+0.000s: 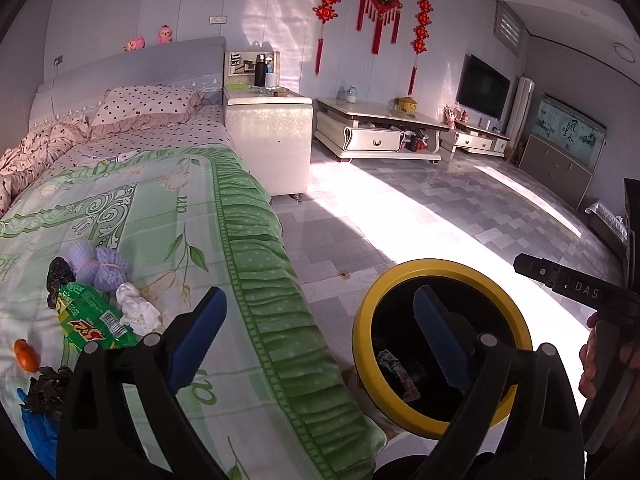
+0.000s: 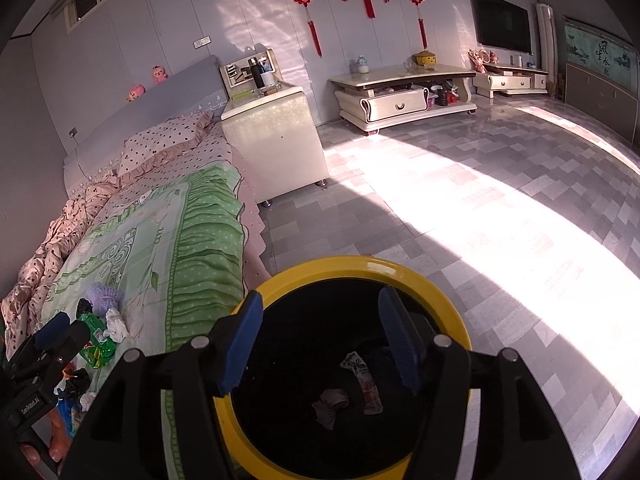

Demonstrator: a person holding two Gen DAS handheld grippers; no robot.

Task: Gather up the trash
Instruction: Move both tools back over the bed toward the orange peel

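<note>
We see a bedroom with pale panelled walls (image 1: 272, 12) and a grey tiled floor (image 1: 400, 208) crossed by a broad band of sunlight. The bed (image 1: 168, 200) carries a green floral cover and a polka-dot pillow (image 1: 148, 106) near its grey headboard (image 1: 160, 60). Just beside the headboard stands a white bedside cabinet (image 1: 268, 136); beyond it, along the wall, a low cream TV stand (image 1: 376, 132) sits under red knot ornaments (image 1: 380, 4). A dark television (image 1: 482, 86) hangs farther along from the stand.
</note>
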